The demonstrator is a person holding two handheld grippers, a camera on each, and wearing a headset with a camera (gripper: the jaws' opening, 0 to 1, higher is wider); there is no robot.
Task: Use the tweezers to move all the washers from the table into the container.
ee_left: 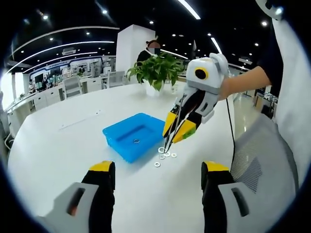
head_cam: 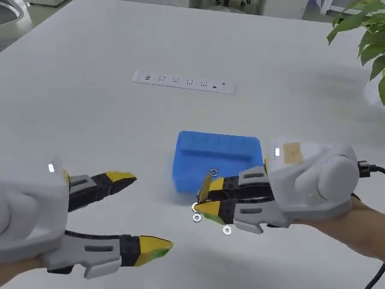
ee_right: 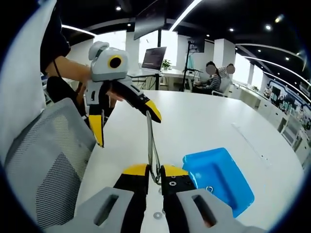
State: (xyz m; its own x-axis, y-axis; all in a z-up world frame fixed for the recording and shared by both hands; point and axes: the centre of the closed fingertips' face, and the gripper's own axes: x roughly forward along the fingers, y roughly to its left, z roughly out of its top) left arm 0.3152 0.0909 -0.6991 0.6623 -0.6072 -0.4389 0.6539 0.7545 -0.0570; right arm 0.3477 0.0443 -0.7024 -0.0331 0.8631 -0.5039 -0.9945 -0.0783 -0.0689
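The shallow blue plastic container sits open on the white bench. One small metal washer lies on its floor, apparently close to the wall nearest the person, though the head view is too soft to be sure. Just outside that wall a cluster of loose metal washers rests on the bench top; the left gripper view shows a few, tiny and partly running together. The right tool is clamped on the slim metal tweezers, whose points hang just over the cluster. Whether they pinch a washer is too small to tell, and in the head view the tool's body covers part of the cluster. The left tool hovers to the left of the container, jaws spread wide with nothing between them. Beyond the container lies a flat white power strip, well apart from it, with bare bench all round. A green leafy plant is cut off at the far right of the bench, and a grey mesh chair stands at the near edge beside the person.
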